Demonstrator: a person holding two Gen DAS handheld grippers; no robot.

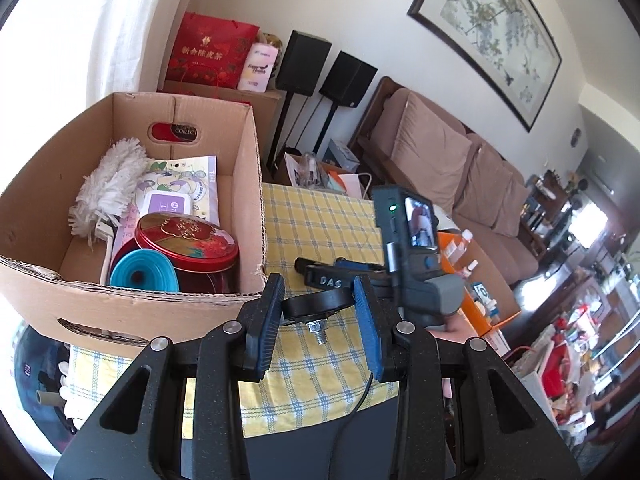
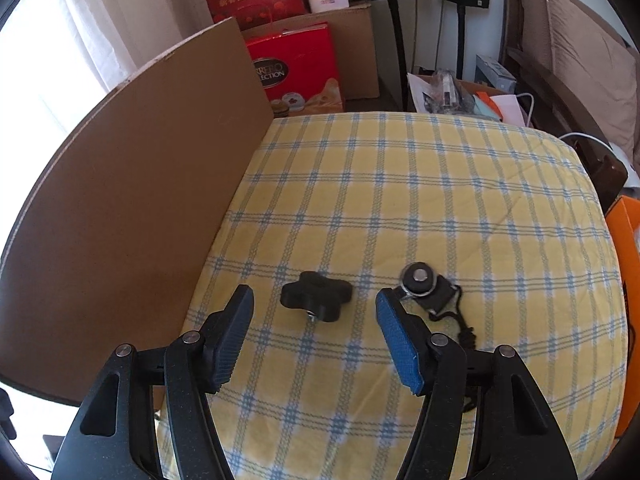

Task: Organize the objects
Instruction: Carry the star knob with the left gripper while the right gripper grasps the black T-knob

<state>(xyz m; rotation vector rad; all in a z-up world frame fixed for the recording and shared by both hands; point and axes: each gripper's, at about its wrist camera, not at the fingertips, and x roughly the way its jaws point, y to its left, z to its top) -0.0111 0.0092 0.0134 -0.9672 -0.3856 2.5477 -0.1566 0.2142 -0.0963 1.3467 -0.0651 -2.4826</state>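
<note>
Right wrist view: lying on the checked cloth (image 2: 420, 200) just right of the cardboard box (image 2: 132, 208), black knob (image 2: 316, 294), bolt pointing toward the camera, between the wide-open, empty jaws of the right gripper (image 2: 316, 332). Left gripper (image 1: 318, 320) hovering, jaws parted around the same knob, not clamping.

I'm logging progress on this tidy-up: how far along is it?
Done: the cardboard box already holds a red tin, a blue roll and a white duster. In hand: nothing yet; the left gripper is open around the black knob, and the right gripper is open too. Left: the knob and the strap clip on the checked cloth.
</note>
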